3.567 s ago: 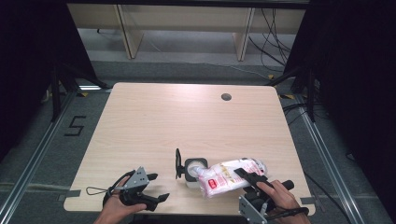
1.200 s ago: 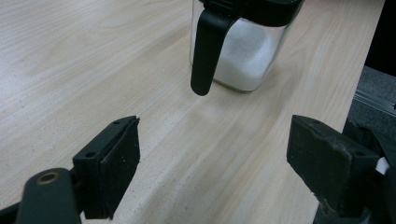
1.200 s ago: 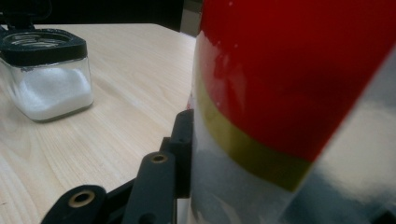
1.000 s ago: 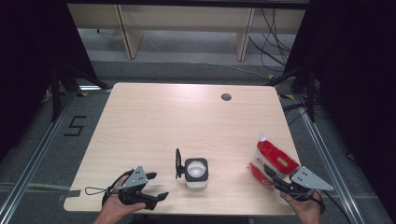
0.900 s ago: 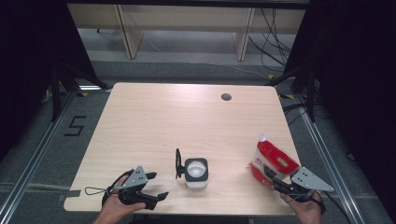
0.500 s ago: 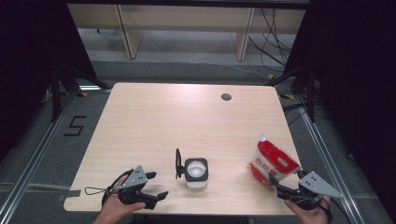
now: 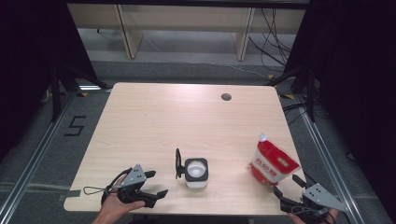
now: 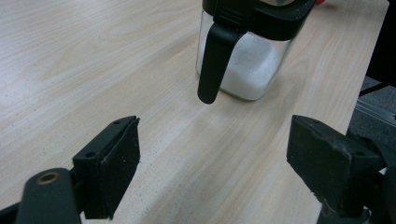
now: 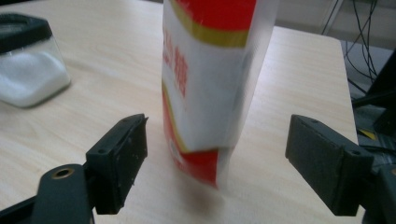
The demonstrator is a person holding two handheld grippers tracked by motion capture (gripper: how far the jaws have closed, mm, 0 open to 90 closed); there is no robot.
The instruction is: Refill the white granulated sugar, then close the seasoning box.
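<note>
A clear square jar with a black rim holds white granules, and its black lid hangs open on its left side. A red and white pouch stands upright near the table's right edge. My right gripper is at the near right corner, just short of the pouch. Its jaws have just been opening and touch nothing. In the right gripper view the pouch stands free ahead of the right gripper. My left gripper rests open left of the jar, its jaws wide apart.
The light wooden table has a round cable hole at the back right. Grey floor with rails runs along both sides, and shelving and cables lie beyond the far edge.
The right gripper, which earlier held the pouch tipped over the jar, has set it upright at the right, opened and drawn back toward the near edge. The left gripper has stayed put.
</note>
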